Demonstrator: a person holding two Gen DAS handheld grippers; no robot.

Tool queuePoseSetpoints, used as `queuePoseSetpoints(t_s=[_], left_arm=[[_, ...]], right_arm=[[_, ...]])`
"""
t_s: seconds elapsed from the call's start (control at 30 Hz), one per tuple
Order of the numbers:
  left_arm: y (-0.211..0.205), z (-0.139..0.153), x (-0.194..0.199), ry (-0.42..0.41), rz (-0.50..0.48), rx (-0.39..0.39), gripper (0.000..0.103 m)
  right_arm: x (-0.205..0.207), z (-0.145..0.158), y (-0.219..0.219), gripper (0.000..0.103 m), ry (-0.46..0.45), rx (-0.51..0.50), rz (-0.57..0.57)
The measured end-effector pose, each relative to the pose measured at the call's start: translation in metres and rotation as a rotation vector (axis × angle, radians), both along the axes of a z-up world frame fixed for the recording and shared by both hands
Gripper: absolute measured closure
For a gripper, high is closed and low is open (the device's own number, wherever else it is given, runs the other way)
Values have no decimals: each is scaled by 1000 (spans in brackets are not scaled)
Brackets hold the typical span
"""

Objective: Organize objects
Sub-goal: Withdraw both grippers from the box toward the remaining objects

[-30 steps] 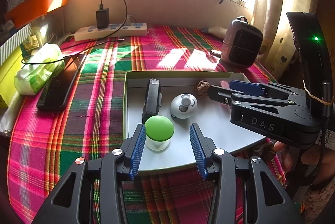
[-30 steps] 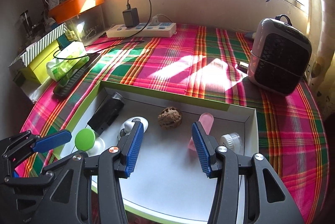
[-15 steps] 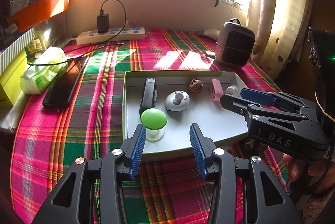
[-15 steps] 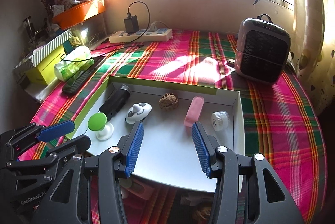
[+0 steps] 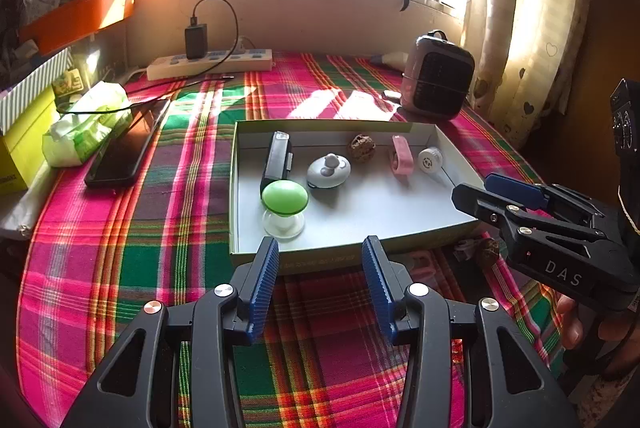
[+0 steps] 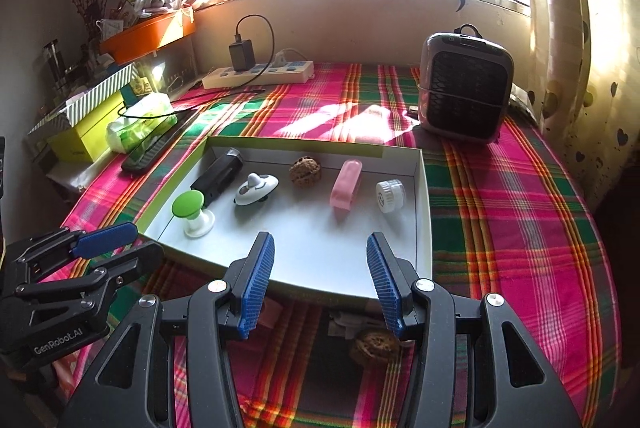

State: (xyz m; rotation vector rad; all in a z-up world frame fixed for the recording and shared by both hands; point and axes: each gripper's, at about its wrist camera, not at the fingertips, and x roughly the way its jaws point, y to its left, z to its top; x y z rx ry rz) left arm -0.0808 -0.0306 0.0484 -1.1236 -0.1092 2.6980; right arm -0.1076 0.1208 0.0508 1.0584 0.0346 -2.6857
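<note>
Both claws stood spread and empty at the tray's point(image 6: 423, 212) near edge — the walnut point(image 6: 374, 346) on the cloth lay just below the right gripper point(image 6: 320, 280), nearer it than the left gripper point(image 5: 320, 284)

Both wrist cameras look forward and downward over the near edge of the shallow tray point(image 5: 448, 144) toward the window. The left view sits further left; both share the tray, plaid cloth point(image 6: 520, 196) and heater point(image 6: 466, 88).

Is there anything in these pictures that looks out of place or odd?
Yes. A second brown wrinkled walnut lies on the plaid cloth in front of the shallow white cardboard tray, partly in its shadow, beside something pink I cannot identify. The six objects inside the tray form a neat row, so these look left out.
</note>
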Motion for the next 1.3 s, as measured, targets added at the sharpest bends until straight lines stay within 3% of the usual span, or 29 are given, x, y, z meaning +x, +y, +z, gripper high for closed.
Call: queuePoseSetpoints(t_s=[0.57,1.3], left_arm=[[19,-17,15,-58,-88,34,61],[32,-33,9,-114,-110,23,61]], right_arm=[[35,-12,27,53,8,6,-56],[36,-41,38,53,-86,-2,-74]])
